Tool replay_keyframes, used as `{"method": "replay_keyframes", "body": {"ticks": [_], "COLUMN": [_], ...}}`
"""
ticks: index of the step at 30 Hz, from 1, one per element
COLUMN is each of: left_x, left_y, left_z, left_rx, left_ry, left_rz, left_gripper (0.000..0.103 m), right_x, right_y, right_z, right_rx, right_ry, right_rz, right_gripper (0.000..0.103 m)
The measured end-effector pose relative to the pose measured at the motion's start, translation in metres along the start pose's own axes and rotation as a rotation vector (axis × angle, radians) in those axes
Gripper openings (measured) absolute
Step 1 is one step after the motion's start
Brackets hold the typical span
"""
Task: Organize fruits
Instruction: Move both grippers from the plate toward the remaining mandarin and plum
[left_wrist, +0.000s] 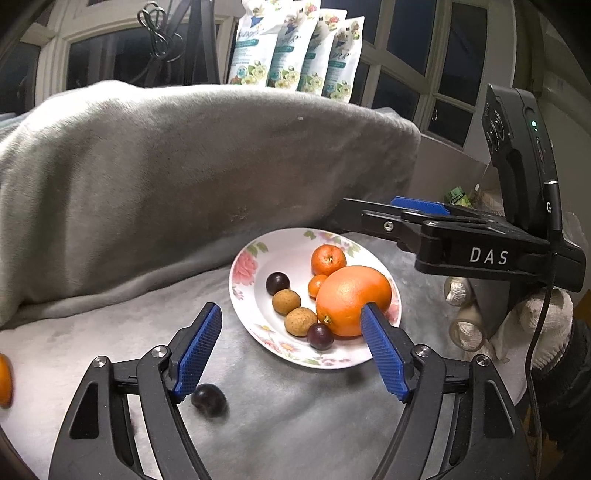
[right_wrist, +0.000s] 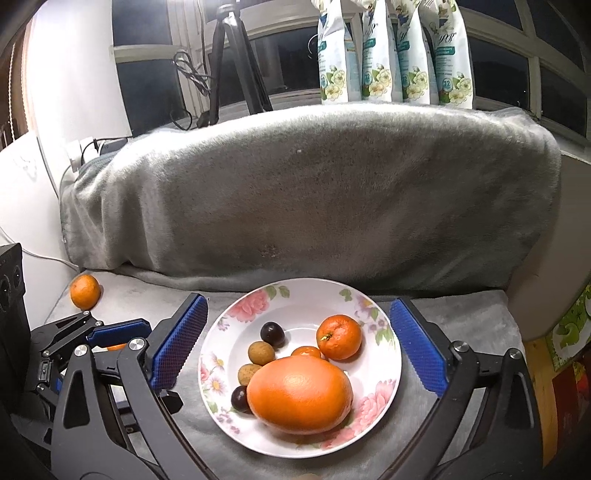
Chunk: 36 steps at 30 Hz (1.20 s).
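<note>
A floral white plate (left_wrist: 251, 295) (right_wrist: 306, 295) on grey cloth holds a big orange (left_wrist: 352, 299) (right_wrist: 299, 393), a mandarin (left_wrist: 328, 259) (right_wrist: 338, 336), a tiny orange fruit (left_wrist: 316, 286), two brown longans (left_wrist: 286, 302) (right_wrist: 260, 352) and two dark plums (left_wrist: 277, 283) (right_wrist: 272, 333). A loose dark plum (left_wrist: 208, 399) lies on the cloth by my left gripper's left finger. A loose mandarin (right_wrist: 85, 291) lies far left, also at the left wrist view's edge (left_wrist: 4, 380). My left gripper (left_wrist: 291, 350) is open and empty, near the plate. My right gripper (right_wrist: 297, 354) is open, straddling the plate, and shows side-on in the left wrist view (left_wrist: 369, 218).
A grey blanket-covered cushion (left_wrist: 184, 166) (right_wrist: 314, 192) rises behind the plate. Several white floral packs (right_wrist: 395, 51) and a tripod (right_wrist: 232, 55) stand by the window. A gloved hand (left_wrist: 535, 317) holds the right gripper.
</note>
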<state>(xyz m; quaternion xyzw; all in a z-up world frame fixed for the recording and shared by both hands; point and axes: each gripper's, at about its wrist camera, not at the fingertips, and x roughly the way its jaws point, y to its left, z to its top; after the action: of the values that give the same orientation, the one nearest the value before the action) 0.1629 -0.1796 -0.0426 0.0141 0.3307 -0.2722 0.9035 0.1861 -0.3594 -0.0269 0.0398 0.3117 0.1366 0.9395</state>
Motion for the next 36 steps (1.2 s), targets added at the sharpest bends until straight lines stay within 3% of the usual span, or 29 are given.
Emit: {"method": "replay_keyframes", "body": {"ticks": [17,36], "left_x": [-0.044,-0.083], "left_y": [0.011,0.084], "left_z": [-0.004,-0.037], "left_rx": [-0.008,-0.089], "left_ry": [-0.045,-0.046], "left_rz": [0.037,0.182], "left_gripper": [0.078,0.077], "right_x": [-0.035,-0.035], "right_y": [0.029,0.083], "right_z": [-0.004,-0.027], "right_rx": [-0.009,-0.118], "right_ry": [-0.046,-0.009], "right_rz": [0.022,0.124], "right_gripper": [0.101,0.101]}}
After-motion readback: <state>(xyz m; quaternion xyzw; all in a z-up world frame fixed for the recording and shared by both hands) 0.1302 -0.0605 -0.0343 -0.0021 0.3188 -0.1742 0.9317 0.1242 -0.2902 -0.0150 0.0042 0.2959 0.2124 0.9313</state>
